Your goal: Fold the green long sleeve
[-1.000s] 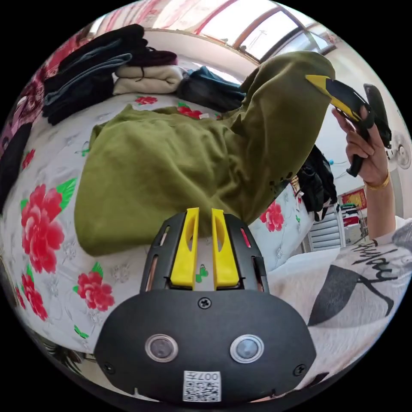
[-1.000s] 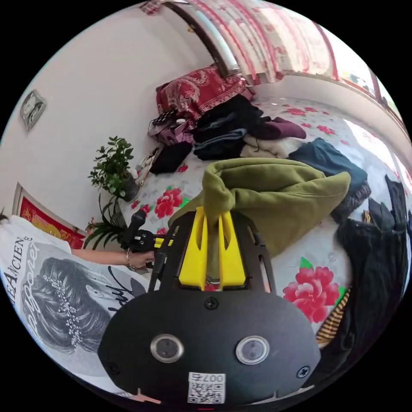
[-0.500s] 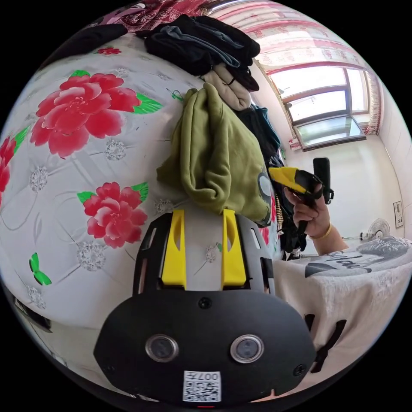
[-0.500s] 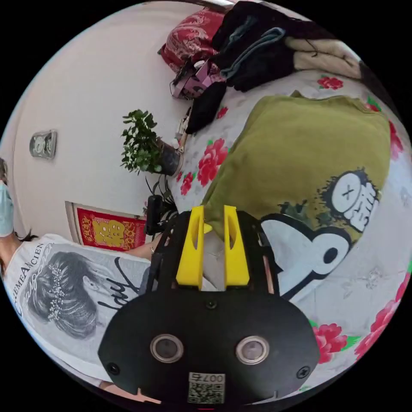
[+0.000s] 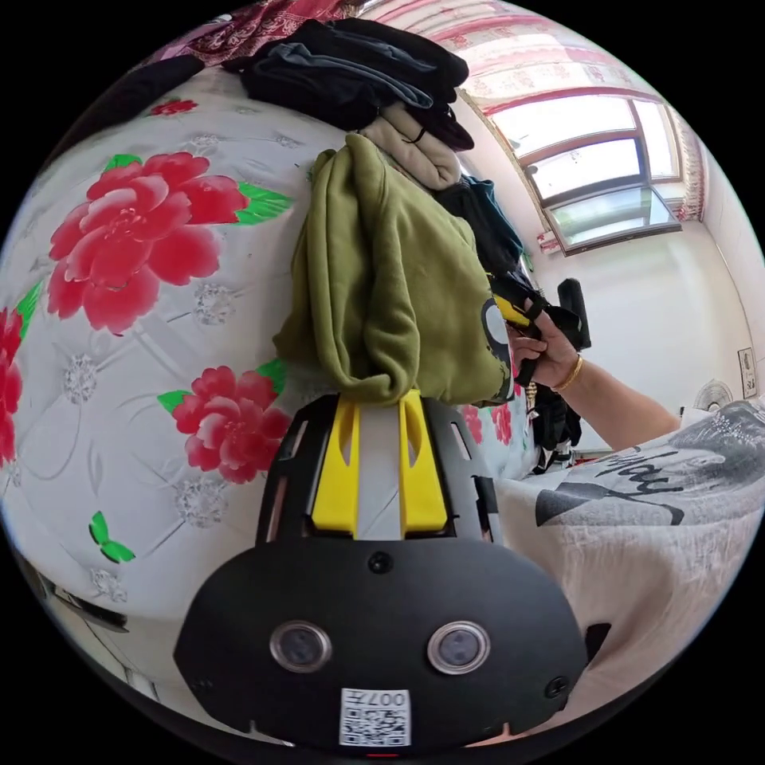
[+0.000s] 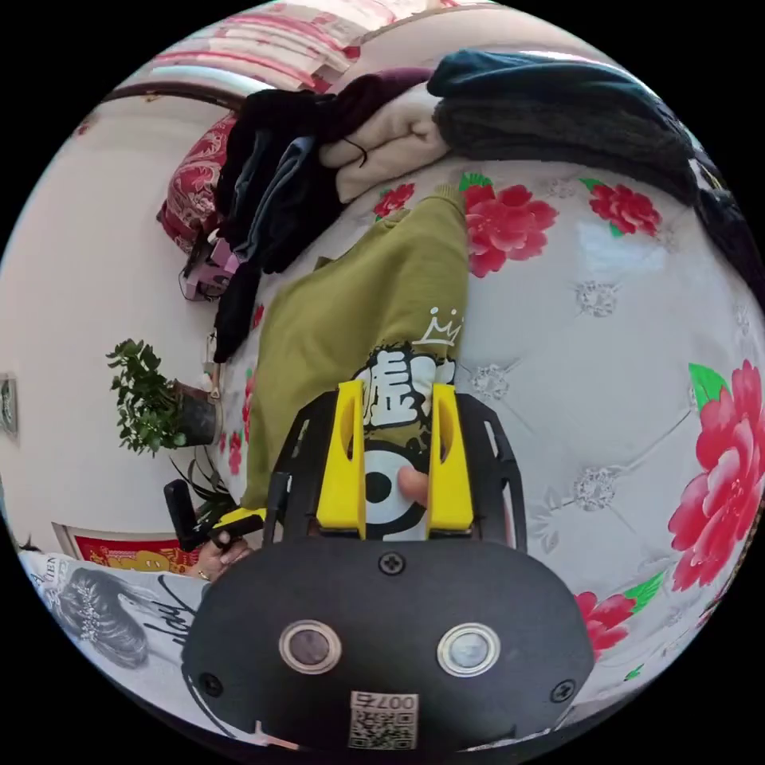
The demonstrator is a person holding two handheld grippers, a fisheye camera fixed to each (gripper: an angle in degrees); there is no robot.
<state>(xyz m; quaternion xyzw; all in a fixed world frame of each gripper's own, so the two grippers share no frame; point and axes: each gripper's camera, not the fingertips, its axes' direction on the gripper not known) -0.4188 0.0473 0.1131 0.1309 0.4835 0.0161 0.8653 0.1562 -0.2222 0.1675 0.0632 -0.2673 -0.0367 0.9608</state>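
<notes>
Lying folded, green long sleeve [image 6: 358,311] under right gripper [image 6: 396,414]

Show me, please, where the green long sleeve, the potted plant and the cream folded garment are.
green long sleeve [image 6: 351,319]: right gripper view, plain back panel.
potted plant [image 6: 147,398]: right gripper view, leaves.
cream folded garment [image 6: 390,151]: right gripper view, folded edge.

The green long sleeve [image 6: 358,319] is spread on the floral bedcover [image 6: 606,335], its printed part between the parted jaws of the right gripper [image 6: 396,406]; stacked clothes [image 6: 382,151] lie beyond.
</notes>
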